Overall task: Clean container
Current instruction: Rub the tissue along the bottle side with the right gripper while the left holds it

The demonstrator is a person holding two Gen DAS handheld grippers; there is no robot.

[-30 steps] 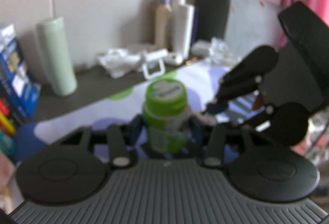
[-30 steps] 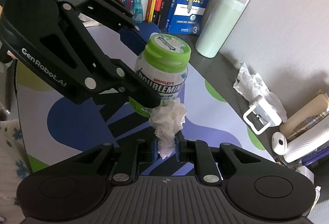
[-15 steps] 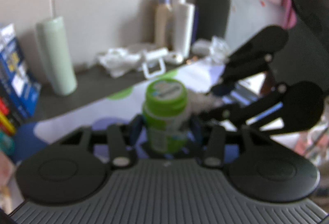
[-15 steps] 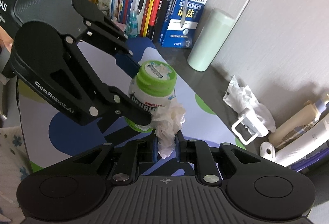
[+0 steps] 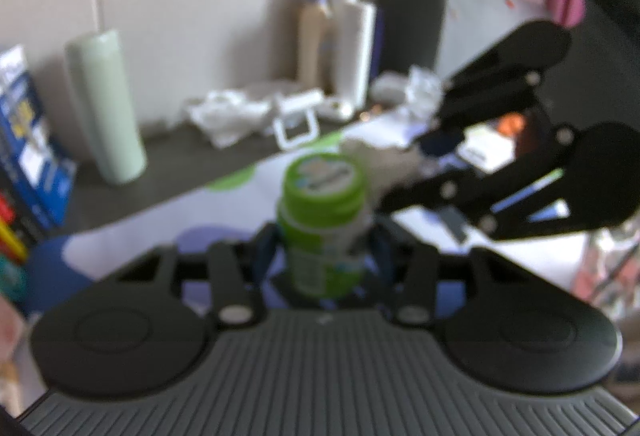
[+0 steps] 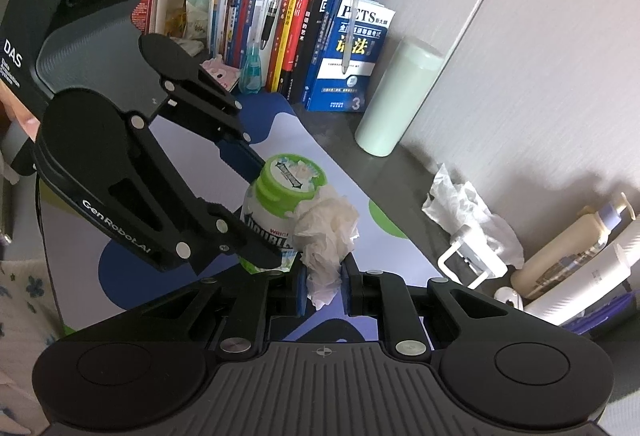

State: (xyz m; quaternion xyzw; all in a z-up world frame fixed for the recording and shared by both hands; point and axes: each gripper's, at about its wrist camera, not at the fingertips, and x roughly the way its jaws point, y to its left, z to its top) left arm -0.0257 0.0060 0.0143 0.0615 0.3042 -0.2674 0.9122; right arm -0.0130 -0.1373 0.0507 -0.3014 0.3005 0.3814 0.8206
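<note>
L gripper (image 6: 256, 211) clamped on gum bottle (image 6: 280, 211) w/ green lid (image 6: 291, 177), held upright above patterned mat (image 6: 320, 163); jaws partly closed round its body. R gripper (image 6: 323, 282) pinched nearly closed on crumpled tissue wad (image 6: 326, 232), wad pressed vs bottle's right shoulder just under lid. Left-wrist view blurry: bottle (image 5: 324, 232) between L fingers, wad (image 5: 384, 155) touching lid edge. Behind: books (image 6: 320, 47), mint tumbler (image 6: 400, 99), loose tissue (image 6: 464, 207), lotion bottles (image 6: 572, 248) by wall.

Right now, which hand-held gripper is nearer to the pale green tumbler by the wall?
Cannot tell. The left hand-held gripper clamps the gum bottle; the right wipes it, both well short of the tumbler.
</note>
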